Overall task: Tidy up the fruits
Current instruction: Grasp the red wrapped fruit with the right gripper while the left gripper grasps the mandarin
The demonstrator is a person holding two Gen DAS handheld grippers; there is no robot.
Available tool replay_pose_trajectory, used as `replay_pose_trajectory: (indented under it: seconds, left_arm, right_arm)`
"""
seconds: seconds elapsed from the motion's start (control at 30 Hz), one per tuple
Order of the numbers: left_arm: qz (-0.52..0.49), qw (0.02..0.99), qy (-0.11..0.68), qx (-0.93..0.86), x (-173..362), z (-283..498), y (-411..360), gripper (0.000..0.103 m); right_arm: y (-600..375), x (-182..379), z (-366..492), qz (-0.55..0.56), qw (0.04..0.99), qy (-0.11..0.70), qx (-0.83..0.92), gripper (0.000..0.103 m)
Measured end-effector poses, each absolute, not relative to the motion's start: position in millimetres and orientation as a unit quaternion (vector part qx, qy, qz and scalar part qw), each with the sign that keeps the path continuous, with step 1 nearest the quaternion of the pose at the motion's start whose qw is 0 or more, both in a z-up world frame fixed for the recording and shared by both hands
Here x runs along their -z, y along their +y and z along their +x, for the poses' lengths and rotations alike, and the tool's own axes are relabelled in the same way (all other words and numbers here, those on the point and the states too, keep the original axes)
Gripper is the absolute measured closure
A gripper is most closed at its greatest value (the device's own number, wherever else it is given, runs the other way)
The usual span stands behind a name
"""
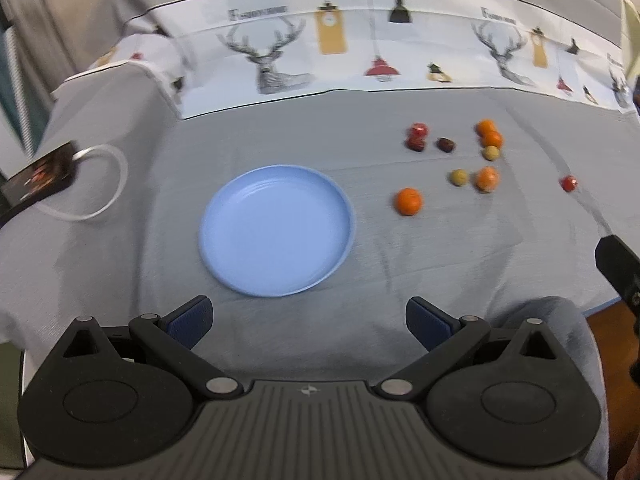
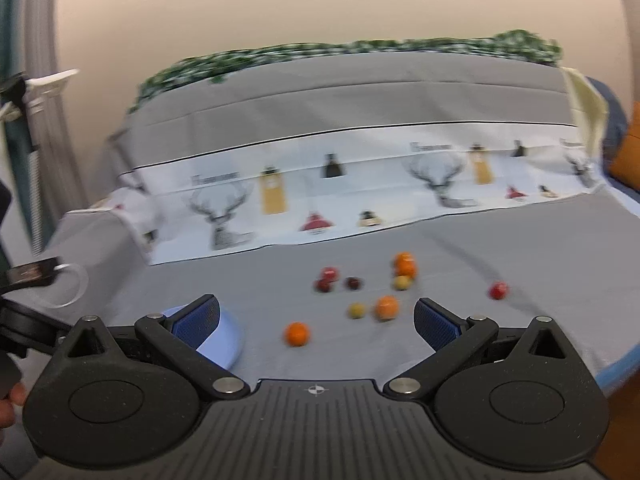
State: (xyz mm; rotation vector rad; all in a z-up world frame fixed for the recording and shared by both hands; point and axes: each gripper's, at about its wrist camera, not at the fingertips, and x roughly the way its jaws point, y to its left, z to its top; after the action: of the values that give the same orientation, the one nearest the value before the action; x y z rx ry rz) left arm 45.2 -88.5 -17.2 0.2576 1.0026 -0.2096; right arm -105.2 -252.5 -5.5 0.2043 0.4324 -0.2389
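An empty light blue plate (image 1: 276,230) lies on the grey cloth; its edge also shows in the right wrist view (image 2: 232,340). Several small fruits lie loose to its right: oranges (image 1: 408,201) (image 2: 297,334), yellow-green ones (image 1: 459,177) (image 2: 356,310), dark red ones (image 1: 445,144) (image 2: 353,283), and a lone red one (image 1: 569,183) (image 2: 498,290) farther right. My left gripper (image 1: 308,322) is open and empty, just short of the plate's near rim. My right gripper (image 2: 316,322) is open and empty, near the closest orange.
A phone (image 1: 40,174) with a looped white cable (image 1: 104,184) lies at the table's left edge. A white printed runner with deer (image 1: 272,60) crosses the far side. The other gripper's black tip (image 1: 618,268) shows at the right edge.
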Motion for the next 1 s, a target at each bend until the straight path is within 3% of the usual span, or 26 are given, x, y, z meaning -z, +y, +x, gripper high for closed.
replay_pose_trajectory:
  seconds: [0.53, 1.0]
  left_arm:
    - [0.106, 0.843, 0.504, 0.156, 68.9, 117.8, -189.0, 0.0]
    - [0.205, 0.833, 0.496, 0.134, 191.9, 209.4, -266.8, 0.0]
  right_arm:
    - [-383.0, 75.9, -46.6, 0.132, 0.925, 0.258, 0.247, 0.001]
    - [-514.2, 191.6, 74.7, 0.191, 0.861, 0.32, 0.345, 0.001]
